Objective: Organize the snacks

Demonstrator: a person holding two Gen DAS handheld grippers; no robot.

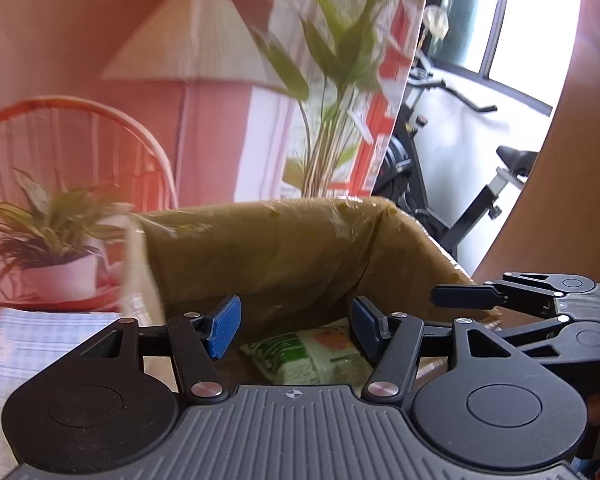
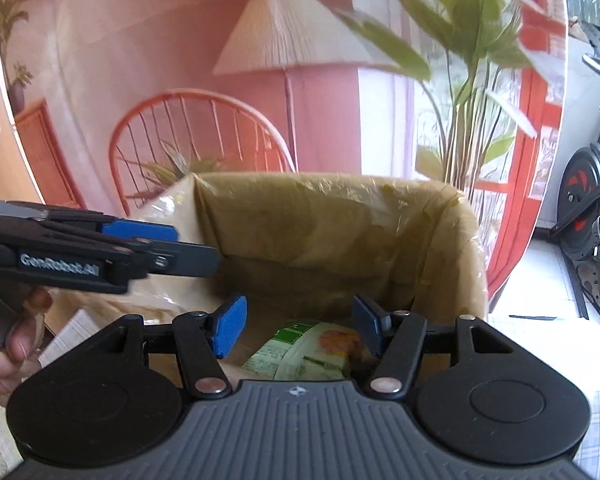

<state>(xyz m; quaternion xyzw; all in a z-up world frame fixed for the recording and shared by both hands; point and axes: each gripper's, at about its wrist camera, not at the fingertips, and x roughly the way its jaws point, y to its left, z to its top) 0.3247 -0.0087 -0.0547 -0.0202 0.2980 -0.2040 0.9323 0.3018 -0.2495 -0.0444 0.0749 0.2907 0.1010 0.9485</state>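
Both the left gripper [image 1: 294,328] and right gripper [image 2: 300,326] hang with ribbed blue pads apart and empty above a glossy green-and-white snack packet [image 1: 312,356] lying flat inside the tall, plastic-wrapped cardboard box [image 2: 332,216].

Bright window [image 1: 540,20] glare; blurred background, fisheye-bent edges.

Each hand-held gripper, left [image 1: 296,330] and right [image 2: 300,330], has a grey ribbed housing, two round black side discs and black linkage arms with silver pivot screws. Fingers [image 1: 224,328] carry blue ribbed pads. White "GenRobot.AI" lettering marks the side at left of the right-wrist frame.
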